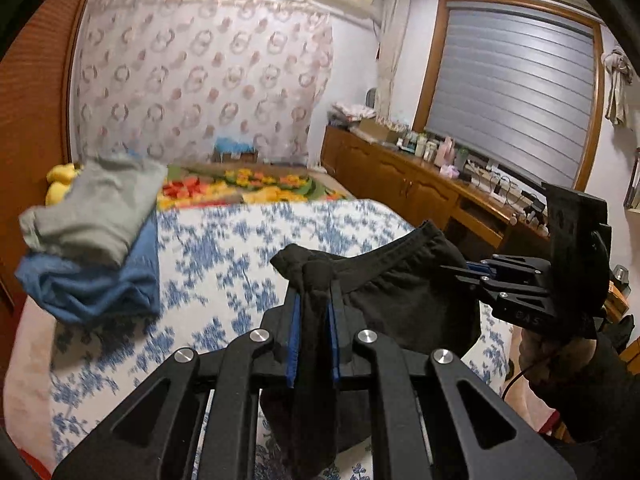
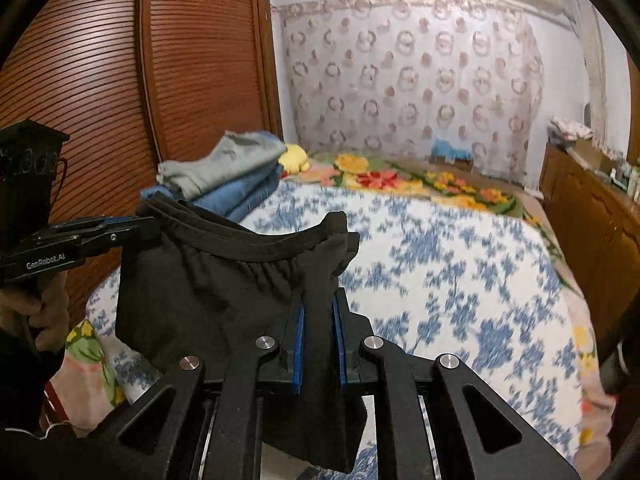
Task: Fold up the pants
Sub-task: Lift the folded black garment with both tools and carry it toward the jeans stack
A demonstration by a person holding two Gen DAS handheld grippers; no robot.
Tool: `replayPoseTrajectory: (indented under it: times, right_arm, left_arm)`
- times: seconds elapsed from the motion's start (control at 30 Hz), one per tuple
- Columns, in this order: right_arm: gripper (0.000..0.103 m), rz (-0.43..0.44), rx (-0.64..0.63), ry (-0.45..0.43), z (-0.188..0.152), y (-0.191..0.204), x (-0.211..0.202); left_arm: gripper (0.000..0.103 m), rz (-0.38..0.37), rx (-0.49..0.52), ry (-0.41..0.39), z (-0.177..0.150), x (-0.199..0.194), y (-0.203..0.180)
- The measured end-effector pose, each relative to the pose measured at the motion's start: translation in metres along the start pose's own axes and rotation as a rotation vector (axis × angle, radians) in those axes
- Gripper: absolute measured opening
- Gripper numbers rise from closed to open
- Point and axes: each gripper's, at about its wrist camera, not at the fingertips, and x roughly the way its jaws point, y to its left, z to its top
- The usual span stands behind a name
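Left wrist view: folded clothes [image 1: 92,236] at bed [image 1: 224,248] left edge, then left gripper [image 1: 314,300] pinching black pants [image 1: 404,292] waistband, right gripper [image 1: 466,270] clamped on far end. Held up over bed, probably to hang straight for folding.

Soft, even indoor light; motion-blurred background; strong fisheye edge warping.

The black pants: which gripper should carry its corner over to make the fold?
Probably the left gripper. Both it and the right gripper are shut on the black pants waistband, but the left has open bedspread ahead; the folded clothes stack sits on its side.
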Motion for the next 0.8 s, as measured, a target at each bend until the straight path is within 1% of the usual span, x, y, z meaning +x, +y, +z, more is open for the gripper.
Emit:
replayPoseTrajectory:
  times: [0.07,0.23,0.57,0.8]
  right_arm:
    - [0.012,0.0,-0.01,-0.019,0.005,0.002,-0.007]
    - [0.012,0.004,-0.041,-0.044,0.013,0.007,-0.014]
    - [0.012,0.012,-0.089,-0.043,0.023,0.008,0.007]
    - [0.012,0.039,-0.119,-0.035,0.039,0.009,0.034]
  left_arm:
    - [0.013,0.0,0.011,-0.02,0.006,-0.007,-0.002]
    - [0.013,0.015,0.039,-0.037,0.009,-0.014,-0.006]
    - [0.013,0.044,0.027,-0.052,0.009,-0.015,0.007]
    - [0.013,0.08,0.014,-0.06,0.009,-0.012,0.022]
